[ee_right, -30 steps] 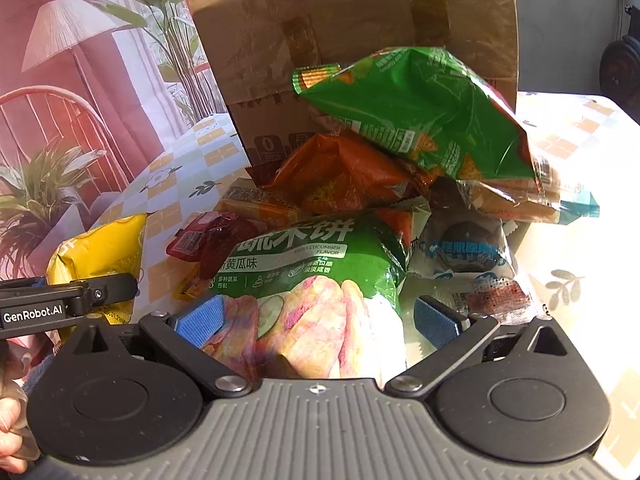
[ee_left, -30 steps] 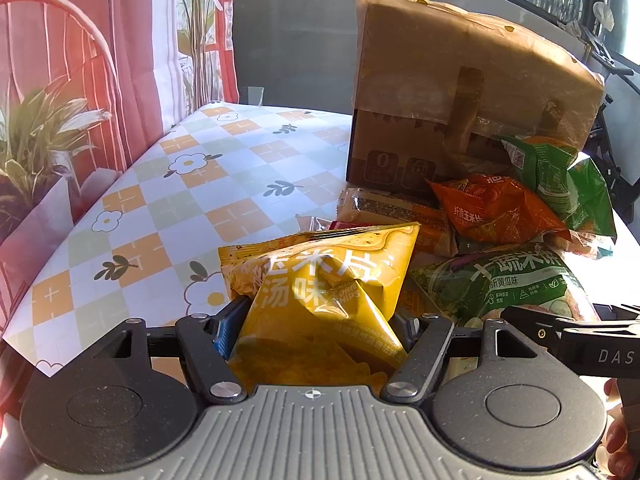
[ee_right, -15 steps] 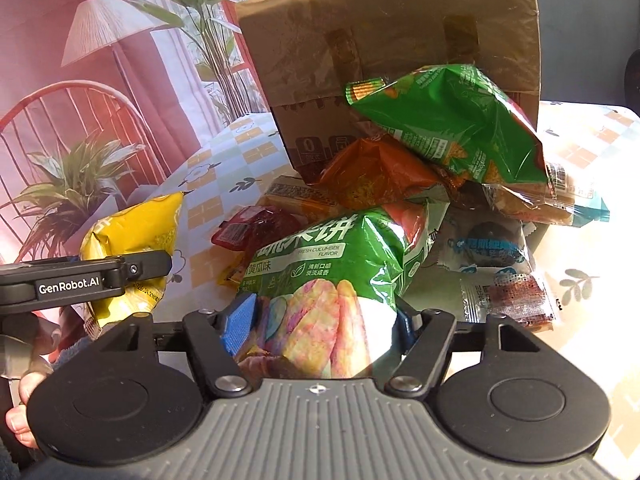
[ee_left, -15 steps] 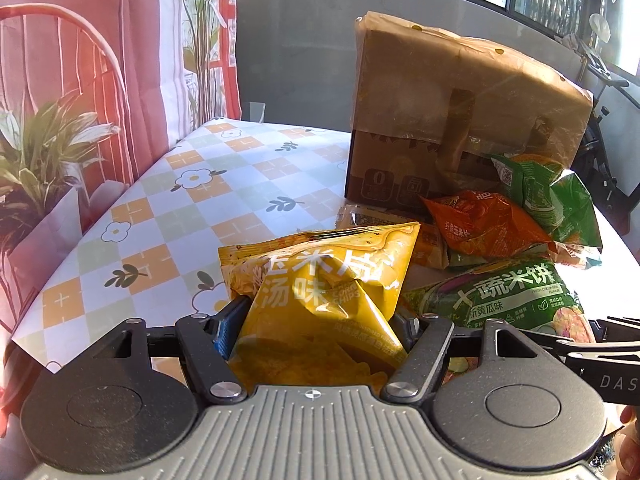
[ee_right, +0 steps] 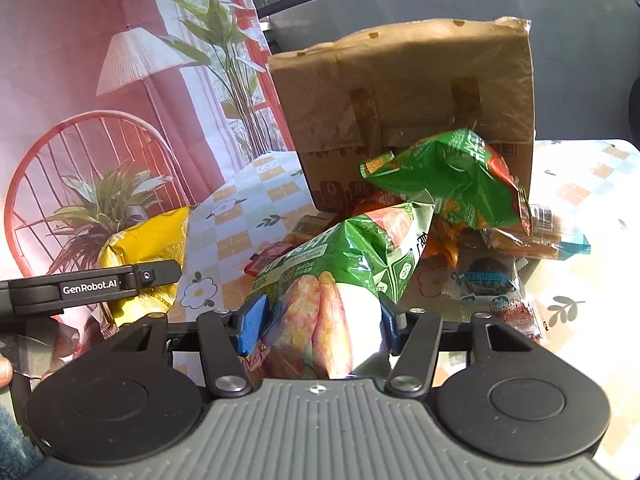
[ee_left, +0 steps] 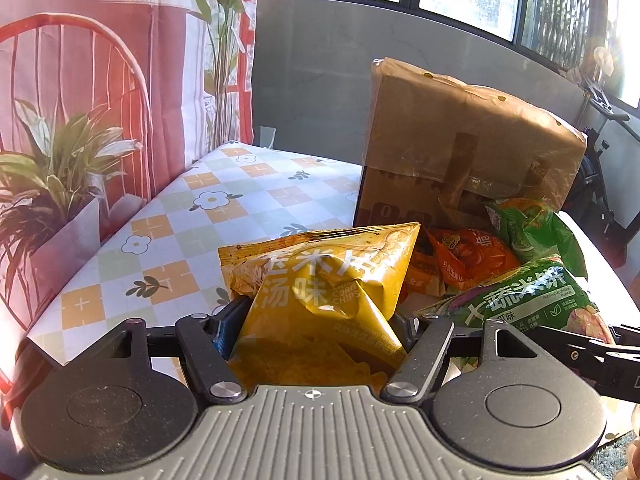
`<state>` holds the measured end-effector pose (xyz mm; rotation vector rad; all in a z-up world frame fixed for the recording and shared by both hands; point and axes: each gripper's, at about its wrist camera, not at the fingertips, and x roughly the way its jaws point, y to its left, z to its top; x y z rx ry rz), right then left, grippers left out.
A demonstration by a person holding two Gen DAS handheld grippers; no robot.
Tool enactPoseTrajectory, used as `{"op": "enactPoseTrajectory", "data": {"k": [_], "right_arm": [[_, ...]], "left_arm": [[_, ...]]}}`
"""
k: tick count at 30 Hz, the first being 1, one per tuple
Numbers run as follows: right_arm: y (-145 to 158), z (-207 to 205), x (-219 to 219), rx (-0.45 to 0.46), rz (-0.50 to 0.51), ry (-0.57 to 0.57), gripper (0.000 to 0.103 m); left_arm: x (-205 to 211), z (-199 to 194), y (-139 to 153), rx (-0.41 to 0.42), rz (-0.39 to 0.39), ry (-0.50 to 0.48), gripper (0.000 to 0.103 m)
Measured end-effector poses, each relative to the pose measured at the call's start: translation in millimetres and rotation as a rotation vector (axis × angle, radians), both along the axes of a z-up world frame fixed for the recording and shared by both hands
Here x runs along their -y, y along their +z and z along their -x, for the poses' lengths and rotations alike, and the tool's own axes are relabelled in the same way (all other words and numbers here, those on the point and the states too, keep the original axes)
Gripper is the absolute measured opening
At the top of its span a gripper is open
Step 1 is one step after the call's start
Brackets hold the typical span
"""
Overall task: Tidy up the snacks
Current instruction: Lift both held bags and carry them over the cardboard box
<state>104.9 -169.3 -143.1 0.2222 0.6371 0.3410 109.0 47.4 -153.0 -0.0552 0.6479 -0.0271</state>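
A: What is the left gripper (ee_left: 316,328) holding?

B: A yellow chip bag (ee_left: 320,280). The jaws are clamped on its lower part, and the bag sticks up above the checked tablecloth (ee_left: 168,240).

A: And the right gripper (ee_right: 320,326)?

B: Its jaws have just been closing, and the blue pads (ee_right: 252,326) now press on a green cracker bag (ee_right: 340,264). The bag's far end tilts up and to the right.

A: Where are the other snacks?

B: Heaped on the table in front of a brown paper bag (ee_right: 404,92), which stands upright at the far side. A green chip bag (ee_right: 452,180) lies on top of the heap, leaning against the paper bag. An orange packet (ee_left: 468,260) sits just below it, and small wrapped snacks (ee_right: 492,280) lie to the right, near the table edge.

A: Do the two grippers touch?

B: No. They are side by side, the left one's yellow bag left of the green bag, with bare tablecloth between them.
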Motion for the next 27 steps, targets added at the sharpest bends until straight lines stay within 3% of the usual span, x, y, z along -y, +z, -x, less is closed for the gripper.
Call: {"op": "enactPoseTrajectory", "data": {"k": [7, 15, 21, 27], "right_arm": [[12.5, 4.2, -7.0, 0.089, 0.006, 0.05, 0.058], [61.3, 10.0, 23.7, 0.284, -0.046, -0.018, 0.058], [92.5, 2.2, 42.2, 0.401, 0.017, -0.065, 0.058], [98.8, -13.9, 60.4, 0.438, 0.084, -0.123, 0.058]], "left_arm": [[-3.1, 3.7, 11.6, 0.051, -0.027, -0.003, 0.073], [6.0, -3.9, 59.2, 0.194, -0.092, -0.038, 0.073], [14.3, -21.0, 91.8, 0.272, -0.11, -0.056, 0.073], [25.8, -47.7, 97.1, 0.279, -0.12, -0.075, 0.073]]}}
